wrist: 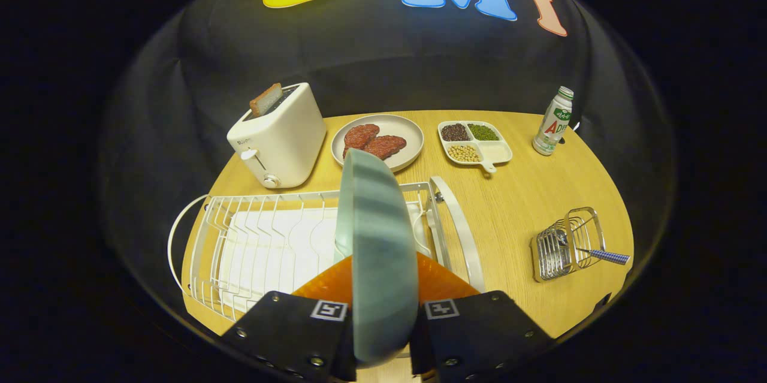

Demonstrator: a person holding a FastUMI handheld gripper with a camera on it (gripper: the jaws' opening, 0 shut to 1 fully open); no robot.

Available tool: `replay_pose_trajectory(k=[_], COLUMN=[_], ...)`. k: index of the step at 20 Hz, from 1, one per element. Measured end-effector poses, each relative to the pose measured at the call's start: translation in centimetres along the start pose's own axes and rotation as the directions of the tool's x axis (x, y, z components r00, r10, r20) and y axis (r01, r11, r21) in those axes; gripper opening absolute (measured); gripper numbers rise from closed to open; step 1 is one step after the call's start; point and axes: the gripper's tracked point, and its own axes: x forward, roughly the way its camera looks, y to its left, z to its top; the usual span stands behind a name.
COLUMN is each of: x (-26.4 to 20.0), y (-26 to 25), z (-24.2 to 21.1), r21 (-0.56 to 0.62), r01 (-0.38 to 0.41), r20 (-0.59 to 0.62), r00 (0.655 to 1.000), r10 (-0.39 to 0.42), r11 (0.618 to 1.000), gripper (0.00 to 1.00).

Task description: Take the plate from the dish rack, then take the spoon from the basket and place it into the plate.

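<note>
One white toaster (280,138) stood at the far left of the round wooden table (527,203), with a single slice of bread (265,99) poking from its slot; a small grey mark on its side was too small to read. In front of it lay one white wire dish rack (263,245) on a white tray. One pale green plate (377,251) stood on edge above the rack, clamped between the two fingers of the gripper (383,326), one finger pressing each face; each finger carried one square black-and-white marker. Beyond the plate sat one beige dish (410,131) holding two reddish patties (374,142). To its right was one white divided tray (476,143) with three fillings: dark beans, green beans and pale beans. Farther right stood one white bottle (554,121) with a green label and red letters, not fully legible. Nearest on the right, one wire basket (566,245) held one spoon (593,252) with a blue patterned handle sticking out.
</note>
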Motion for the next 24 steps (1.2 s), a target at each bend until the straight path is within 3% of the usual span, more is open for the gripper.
replay_pose_trajectory(k=[5,8,11,18,24], x=[-1.7,-3.5,-5.3,-11.4,-15.6], y=[0.8,0.5,0.0,-2.7,-5.8], z=[2.1,3.4,4.1,3.4,0.2], r21=[-0.115,-0.230,-0.270,-0.246,-0.226], r01=[0.101,0.207,0.284,0.346,0.344], r20=[0.054,0.092,0.139,0.202,0.216], r00=[0.994,0.977,0.957,0.932,0.930], r10=[-0.095,-0.190,-0.255,-0.301,-0.298], r11=[0.988,0.951,0.920,0.905,0.911], gripper=[0.31,0.31,0.31,0.31,0.31])
